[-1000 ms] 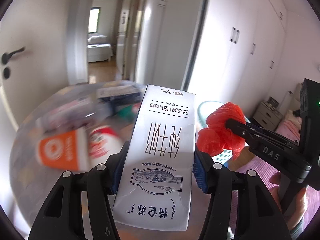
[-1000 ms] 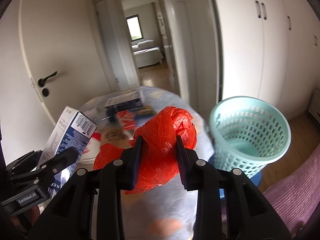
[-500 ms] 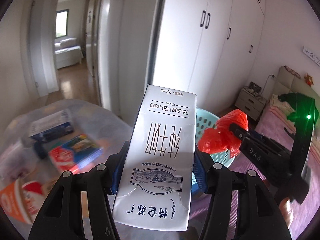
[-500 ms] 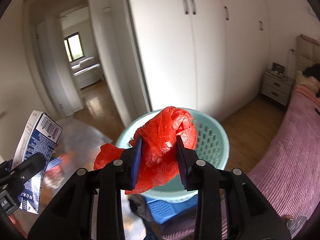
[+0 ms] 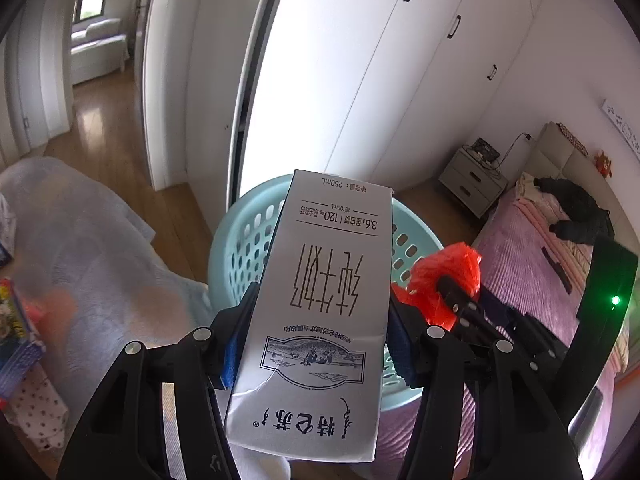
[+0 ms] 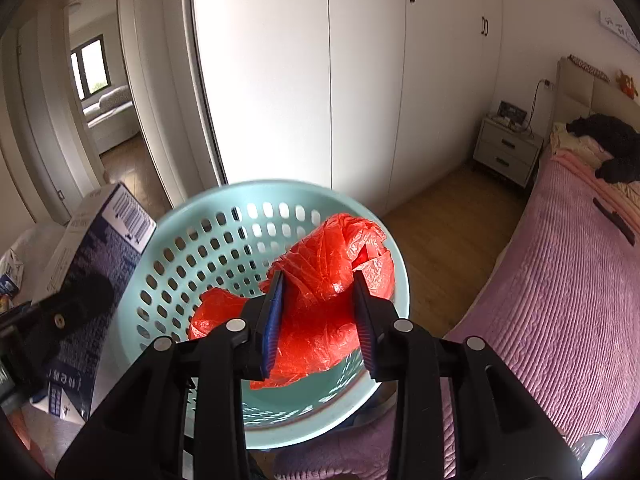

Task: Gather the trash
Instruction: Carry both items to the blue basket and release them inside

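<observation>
My left gripper (image 5: 316, 336) is shut on a white milk carton (image 5: 320, 312) with black print, held upright in front of the pale green perforated basket (image 5: 244, 236). My right gripper (image 6: 318, 312) is shut on a crumpled red plastic bag (image 6: 328, 280) and holds it over the open mouth of the basket (image 6: 192, 256). The carton (image 6: 92, 264) and the left gripper also show at the left of the right wrist view. The red bag (image 5: 444, 280) and the right gripper show at the right of the left wrist view.
A table with a pale cloth (image 5: 80, 248) and more packaging (image 5: 16, 328) lies to the left. White wardrobe doors (image 6: 360, 80) stand behind the basket. A bed with a purple cover (image 6: 560, 280) is to the right, a nightstand (image 6: 508, 152) beyond it.
Both grippers have swung right, away from the table, to the basket. The red bag now hangs over the basket's mouth and the carton is right in front of it.
</observation>
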Tool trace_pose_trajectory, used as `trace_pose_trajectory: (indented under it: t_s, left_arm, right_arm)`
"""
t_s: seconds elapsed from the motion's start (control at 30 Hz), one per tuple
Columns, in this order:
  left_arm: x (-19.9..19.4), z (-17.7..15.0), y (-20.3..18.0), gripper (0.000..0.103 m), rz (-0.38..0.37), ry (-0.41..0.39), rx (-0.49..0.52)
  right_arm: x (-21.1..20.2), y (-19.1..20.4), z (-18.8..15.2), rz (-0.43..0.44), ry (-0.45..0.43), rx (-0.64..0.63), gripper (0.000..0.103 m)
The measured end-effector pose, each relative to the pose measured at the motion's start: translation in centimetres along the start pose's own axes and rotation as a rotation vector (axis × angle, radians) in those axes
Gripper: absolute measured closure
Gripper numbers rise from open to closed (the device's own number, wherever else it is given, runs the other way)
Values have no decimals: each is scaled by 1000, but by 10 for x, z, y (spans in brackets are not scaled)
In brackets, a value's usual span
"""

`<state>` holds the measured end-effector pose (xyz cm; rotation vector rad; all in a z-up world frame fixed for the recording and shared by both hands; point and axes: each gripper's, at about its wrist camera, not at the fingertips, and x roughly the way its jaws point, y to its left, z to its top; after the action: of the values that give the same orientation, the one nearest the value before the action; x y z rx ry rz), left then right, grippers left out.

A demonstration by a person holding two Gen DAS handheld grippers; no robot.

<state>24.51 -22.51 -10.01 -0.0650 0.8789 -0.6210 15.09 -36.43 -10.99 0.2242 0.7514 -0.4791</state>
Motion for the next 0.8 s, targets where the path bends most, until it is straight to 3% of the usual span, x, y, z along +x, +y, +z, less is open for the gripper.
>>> trace_pose_trajectory:
  t_s: [0.17, 0.23, 0.3, 0.53, 0.8]
  left_arm:
    - [14, -3, 4, 47, -8, 14, -26]
    - [12, -2, 4, 41, -3, 8, -28]
    - [6, -3, 5, 36, -10, -7, -26]
    - [-35, -9, 2, 33, -29, -67, -23]
    - [-115, -28, 3, 33, 1, -187, -20]
  right_arm:
    - [11, 1, -10, 35, 53, 23, 69]
    - [9, -1, -9, 55, 51, 30, 52]
    - [0, -4, -8, 52, 28, 33, 44]
    - [-34, -13, 1, 92, -22, 65, 43]
    - [-91, 2, 3, 175, -98, 48, 43]
